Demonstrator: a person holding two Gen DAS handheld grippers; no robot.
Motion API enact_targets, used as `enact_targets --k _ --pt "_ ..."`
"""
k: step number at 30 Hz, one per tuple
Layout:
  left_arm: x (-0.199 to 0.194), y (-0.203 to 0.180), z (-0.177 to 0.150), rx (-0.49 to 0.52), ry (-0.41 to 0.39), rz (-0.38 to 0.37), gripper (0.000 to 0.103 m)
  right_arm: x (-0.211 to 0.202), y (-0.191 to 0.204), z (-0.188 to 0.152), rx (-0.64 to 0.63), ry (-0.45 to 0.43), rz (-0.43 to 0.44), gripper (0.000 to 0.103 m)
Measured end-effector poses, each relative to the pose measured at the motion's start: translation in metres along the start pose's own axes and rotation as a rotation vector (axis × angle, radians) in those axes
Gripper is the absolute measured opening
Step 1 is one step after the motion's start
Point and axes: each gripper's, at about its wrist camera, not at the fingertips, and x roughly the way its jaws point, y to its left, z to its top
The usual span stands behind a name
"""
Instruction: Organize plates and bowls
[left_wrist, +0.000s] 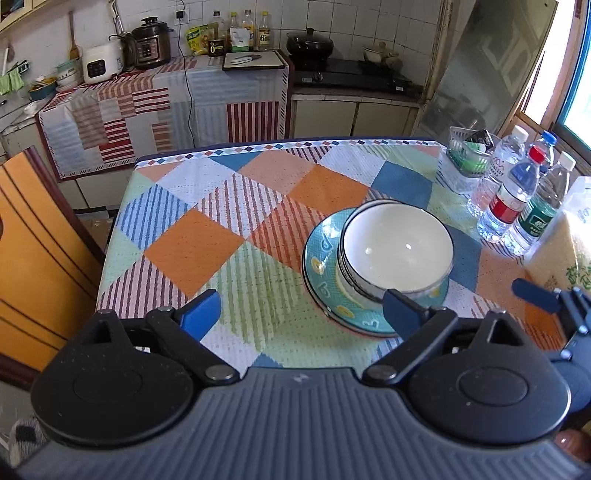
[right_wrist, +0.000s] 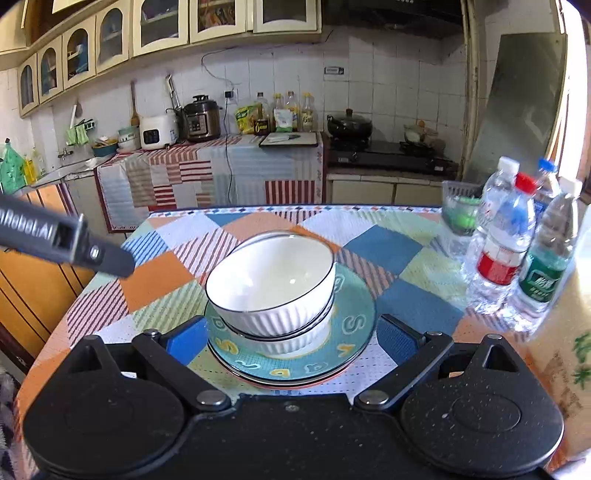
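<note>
Both sets of jaws are standing wide apart and gripping nothing. Left gripper (left_wrist: 301, 314) is hanging at lower centre of its frame, the right gripper (right_wrist: 291, 338) likewise in its own view. White bowls (right_wrist: 271, 284) are sitting nested, the upper one tilted, on stacked teal plates (right_wrist: 351, 321) at centre of the checked surface (left_wrist: 192, 243). Water bottles (right_wrist: 517, 258) are standing at right of the frame.

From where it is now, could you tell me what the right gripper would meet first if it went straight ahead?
Probably the white bowls stacked on the teal plate. They sit centred ahead of the open right gripper, though depth is hard to judge.
</note>
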Motion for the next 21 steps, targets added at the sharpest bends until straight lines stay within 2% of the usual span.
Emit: enact_targets --k 4,10,21 --pt "-0.014 -0.007 -0.009 -0.006 0.009 0.084 0.096 -0.018 0.003 0.004 -0.015 -0.008 -0.014 0.099" --pt "-0.029 -0.02 -0.026 0.028 -0.032 0.142 0.096 -0.043 0.005 0.007 -0.022 -0.004 -0.029 0.099" --pt "-0.047 -0.031 -0.049 0.013 -0.057 0.114 0.095 -0.063 0.002 0.006 -0.004 0.02 -0.084 0.099"
